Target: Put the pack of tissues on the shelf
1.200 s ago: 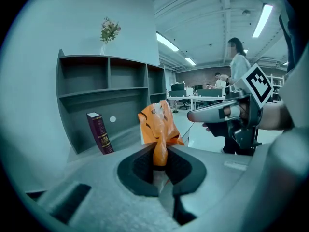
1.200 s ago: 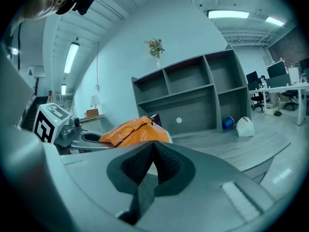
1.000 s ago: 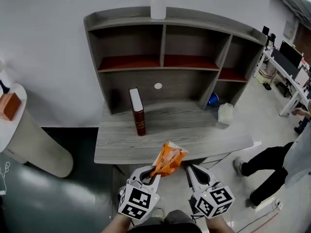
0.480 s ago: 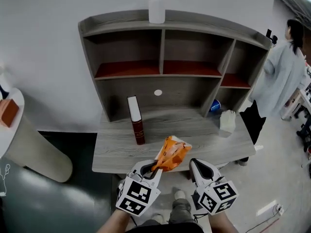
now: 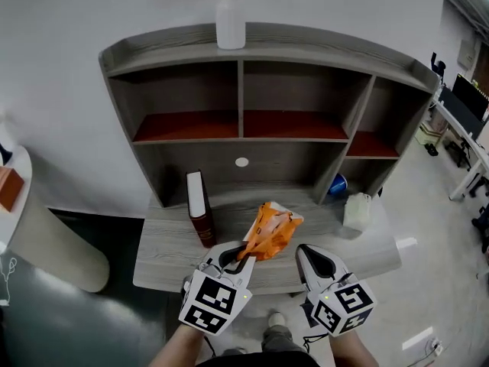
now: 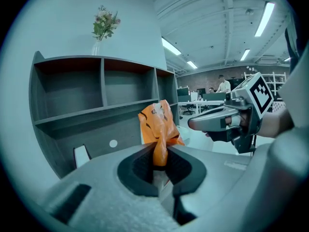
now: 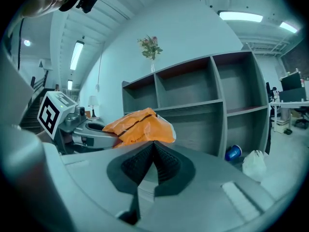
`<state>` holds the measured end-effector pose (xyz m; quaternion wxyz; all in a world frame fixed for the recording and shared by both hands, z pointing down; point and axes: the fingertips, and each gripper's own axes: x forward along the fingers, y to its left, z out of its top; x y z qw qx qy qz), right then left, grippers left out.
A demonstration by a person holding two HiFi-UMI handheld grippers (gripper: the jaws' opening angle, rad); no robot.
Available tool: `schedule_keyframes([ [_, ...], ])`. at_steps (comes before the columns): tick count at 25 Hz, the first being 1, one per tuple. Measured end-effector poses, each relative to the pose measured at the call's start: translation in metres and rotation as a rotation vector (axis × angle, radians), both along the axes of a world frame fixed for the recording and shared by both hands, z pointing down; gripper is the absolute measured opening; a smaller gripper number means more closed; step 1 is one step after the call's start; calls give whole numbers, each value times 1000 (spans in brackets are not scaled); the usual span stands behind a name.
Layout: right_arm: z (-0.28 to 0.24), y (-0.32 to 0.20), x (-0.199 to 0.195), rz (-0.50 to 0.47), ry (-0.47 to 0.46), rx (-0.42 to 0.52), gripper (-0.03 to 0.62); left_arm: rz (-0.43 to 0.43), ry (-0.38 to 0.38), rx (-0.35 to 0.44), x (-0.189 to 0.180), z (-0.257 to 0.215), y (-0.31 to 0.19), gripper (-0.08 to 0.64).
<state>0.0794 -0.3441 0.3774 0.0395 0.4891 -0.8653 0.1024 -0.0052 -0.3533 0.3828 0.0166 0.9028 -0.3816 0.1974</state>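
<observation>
Tissue pack [image 5: 273, 232] — between jaws of left gripper [image 5: 241, 254]

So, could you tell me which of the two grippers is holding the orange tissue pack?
The left gripper: its jaws pinch one end of the orange tissue pack, while the right gripper beside it is shut on nothing.
</observation>
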Motion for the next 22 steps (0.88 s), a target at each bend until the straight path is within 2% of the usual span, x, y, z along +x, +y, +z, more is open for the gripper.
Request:
schedule_keyframes([
  [6,-19,-34,18,-45,10,24,0,-8,42,-15,23,-23,-36,0],
  [15,-41,-79,45,-74,29,51,0,-72,47,60,41,-64,-91,0],
  [22,-46,-102,55,-126,34,66,0,-128,44,121,40,-96,-138,0],
])
